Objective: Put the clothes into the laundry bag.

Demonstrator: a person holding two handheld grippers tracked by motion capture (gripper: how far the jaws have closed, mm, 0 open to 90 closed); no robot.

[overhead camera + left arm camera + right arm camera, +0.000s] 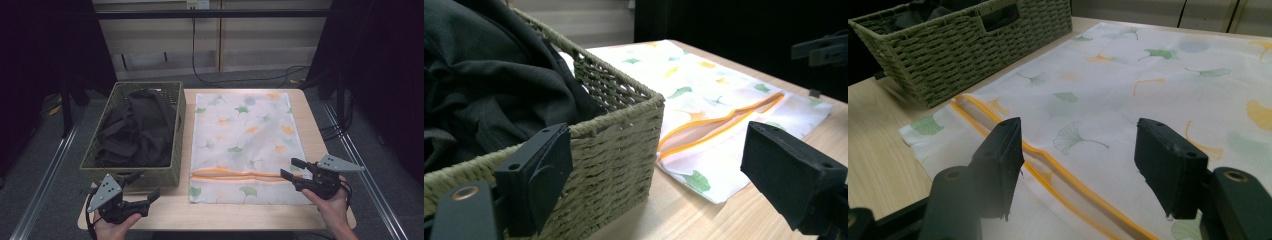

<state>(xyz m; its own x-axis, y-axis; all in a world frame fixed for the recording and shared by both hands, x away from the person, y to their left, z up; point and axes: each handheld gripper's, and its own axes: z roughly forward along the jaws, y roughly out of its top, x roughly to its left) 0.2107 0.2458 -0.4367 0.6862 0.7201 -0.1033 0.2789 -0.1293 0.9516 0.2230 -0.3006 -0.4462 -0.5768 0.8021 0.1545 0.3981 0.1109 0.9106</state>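
Right gripper view looks along two black jaws standing wide apart with nothing between them, hanging just over the near end of a white laundry bag (1128, 95) printed with green and orange ginkgo leaves. Directly beneath and just ahead of the right gripper (1078, 170) runs the bag's orange-edged zipper opening (998, 127), a long slit that crosses the bag from side to side. In the high view that slit (240, 175) lies level across the table, near the bag's closest edge, and the right gripper (291, 169) points along it from its right end, jaws aimed leftward.

The left gripper (142, 189) sits at the table's near left corner, jaws also parted and empty, pointing toward the near wall of a green woven basket (131, 176). In the left gripper view the basket's corner (624, 145) is close in front, and the slit's left end (704, 135) lies beyond it to the right.

So the right gripper is much the nearer to the opening; the left is nearer to the dark clothes (132, 130) heaped in the basket.

Counted: two grippers, one basket, one patterned bag with one opening, and one pile of black garments whose separate pieces cannot be told apart. Basket and bag lie side by side on a light wooden table (225, 212), the basket on the left, their edges nearly touching.
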